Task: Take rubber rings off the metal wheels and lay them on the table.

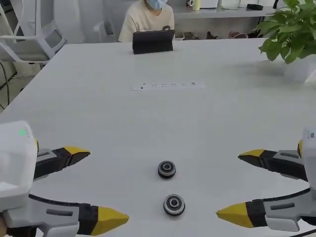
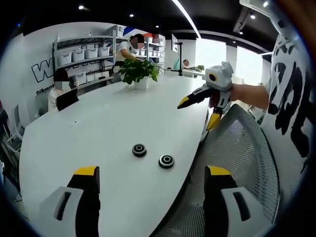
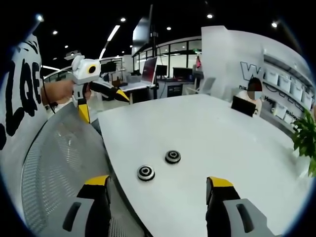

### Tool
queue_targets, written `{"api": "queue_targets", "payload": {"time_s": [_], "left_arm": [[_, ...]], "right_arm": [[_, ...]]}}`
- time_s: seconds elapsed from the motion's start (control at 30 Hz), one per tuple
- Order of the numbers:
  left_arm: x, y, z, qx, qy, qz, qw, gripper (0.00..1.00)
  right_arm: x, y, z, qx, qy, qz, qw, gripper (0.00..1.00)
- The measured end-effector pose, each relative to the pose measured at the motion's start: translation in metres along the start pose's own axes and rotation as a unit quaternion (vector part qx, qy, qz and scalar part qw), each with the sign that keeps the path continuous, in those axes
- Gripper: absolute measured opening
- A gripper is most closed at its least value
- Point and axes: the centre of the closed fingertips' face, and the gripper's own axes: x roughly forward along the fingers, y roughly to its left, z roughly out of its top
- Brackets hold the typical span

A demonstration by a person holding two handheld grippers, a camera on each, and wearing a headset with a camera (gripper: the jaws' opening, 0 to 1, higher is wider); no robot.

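Head view first: both claws are in, jaws spread wide and holding nothing, the left claw (image 1: 96, 185) low on my left and the right claw (image 1: 229, 183) opposite it. Between them on the white tabletop (image 1: 98, 108) sit the two wheels, apart from each other and dark round the rim. The far wheel (image 1: 167, 169) is level with the upper jaw tips and the near wheel (image 1: 174, 204) is closer to me. Well beyond the claws there's a socket strip (image 1: 168, 86), a seated person (image 1: 140, 22) behind a dark laptop (image 1: 153, 41), and a plant (image 1: 289, 29).

Left gripper view now: the wide-open yellow-tipped jaws frame both wheels just ahead, untouched, with the near wheel (image 2: 166, 161) by the tabletop's edge. This view adds things the head view misses. The right claw (image 2: 197, 116) hangs over that edge, a mesh chair back (image 2: 237, 148) is below it, and there are shelves (image 2: 81, 54) of bins. Wall lettering (image 2: 42, 71) starts with a big "W"; the rest I can't read.

Right gripper view: jaws gaping again, with the near wheel (image 3: 146, 172) and far wheel (image 3: 173, 157) ahead between them. The left claw (image 3: 104, 106) is up at the left. A white shirt (image 3: 19, 89) shows big black letters, but I can't make out the word.
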Motion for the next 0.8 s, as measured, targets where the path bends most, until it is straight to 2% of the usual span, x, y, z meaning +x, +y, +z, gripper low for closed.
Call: {"api": "queue_targets", "payload": {"time_s": [0.8], "left_arm": [[0.005,-0.003,0.008,0.022,0.005,-0.015,0.9996,0.84]], "right_arm": [[0.005,-0.003,0.014,-0.024,0.0,0.01,0.9997,0.78]]}}
